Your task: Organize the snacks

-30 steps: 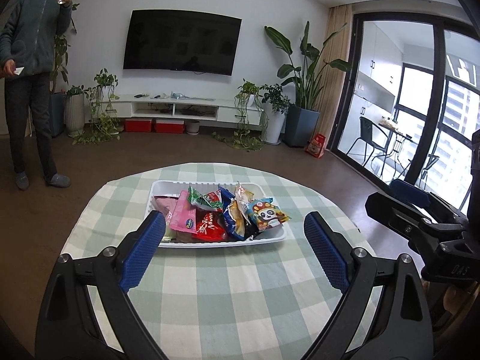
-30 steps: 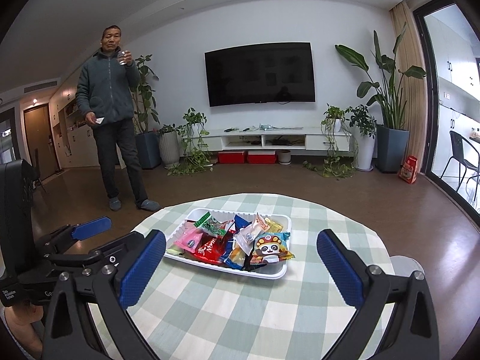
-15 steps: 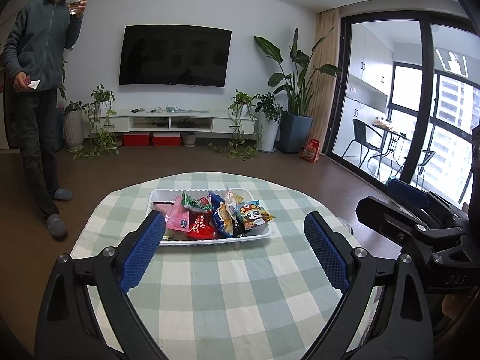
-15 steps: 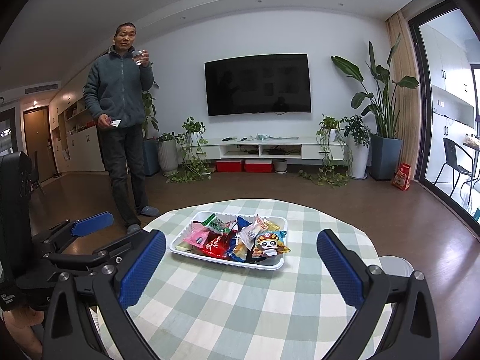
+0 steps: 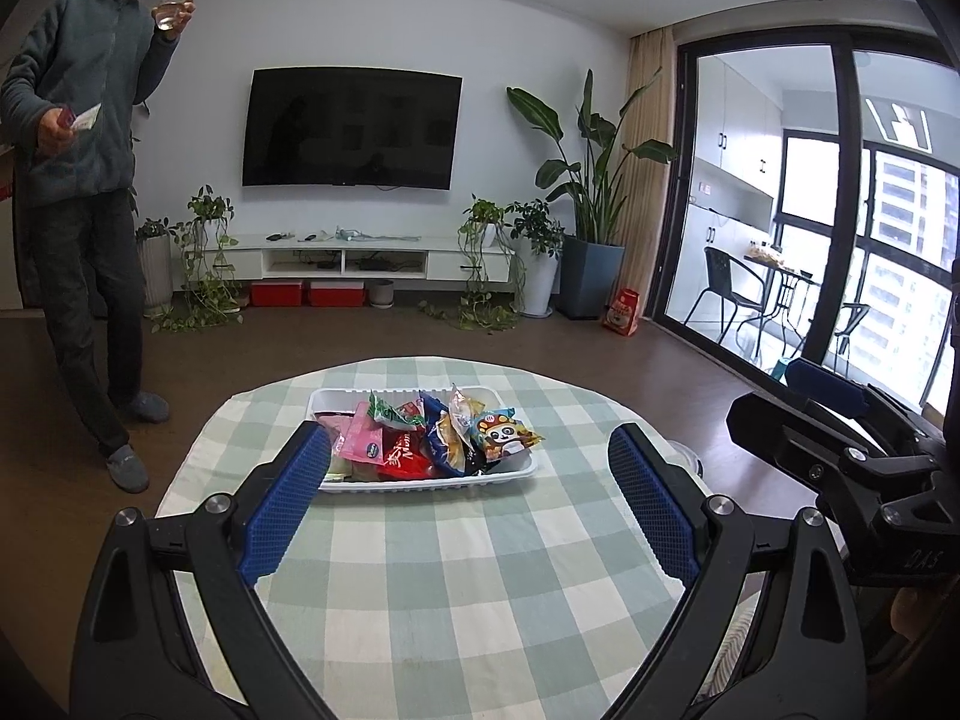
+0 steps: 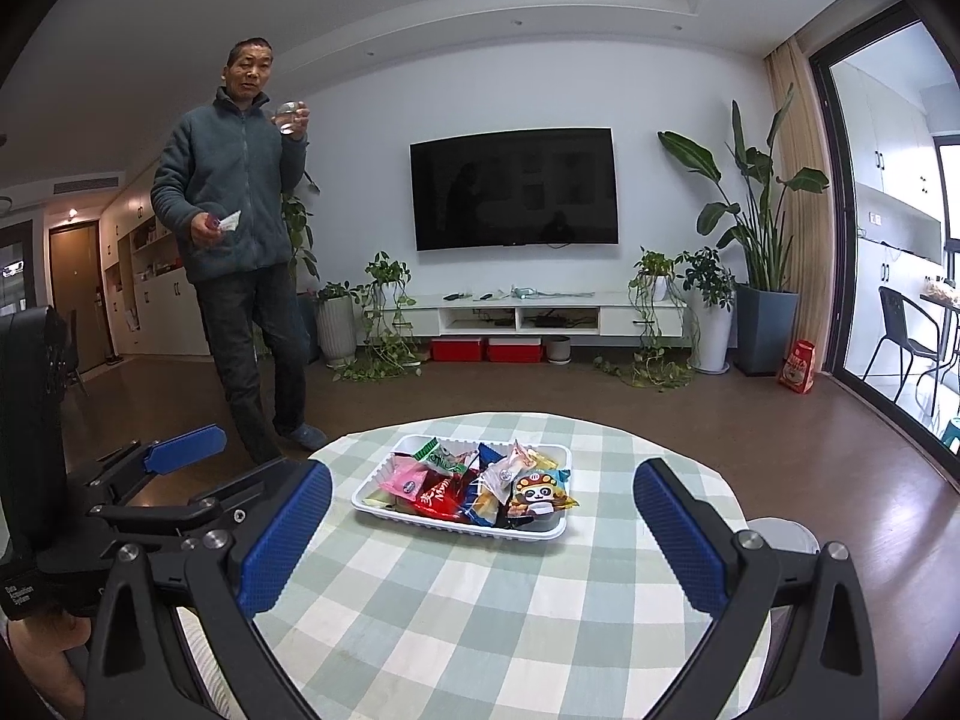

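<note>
Round table under a green-and-white checked cloth (image 5: 468, 576). White plastic tray (image 5: 516, 471) sits toward the far edge of the cloth, heaped with snack packets (image 6: 474, 483): a pink pack (image 5: 363, 441) at the tray's left end, a red pack (image 5: 405, 459) just beside it, a green-and-white wrapper (image 5: 390, 414) on top behind, a blue pack (image 5: 441, 441) in the middle, and a panda-print pack (image 5: 504, 433) at the right end, overhanging the rim. Packs overlap; what lies underneath cannot be told.

Left gripper (image 5: 471, 501): jaws spread wide, nothing between the blue pads (image 5: 288, 498), hanging above the near half of the cloth, well short of the tray. Right gripper (image 6: 480, 534): jaws also wide and empty, likewise above the near cloth. The two sit side by side, each showing at the edge of the other's view.

Bare cloth between the grippers and the tray; nothing lies in the path.

Surroundings: a person in a grey fleece (image 6: 234, 204) stands on the floor beyond the table's far left edge, glass (image 6: 287, 117) raised in one hand, a small paper in the other. Wall-mounted television (image 6: 513, 186), low white media shelf (image 6: 540, 315), potted plants (image 6: 756, 252), glass balcony doors (image 5: 840, 228) to the right.
</note>
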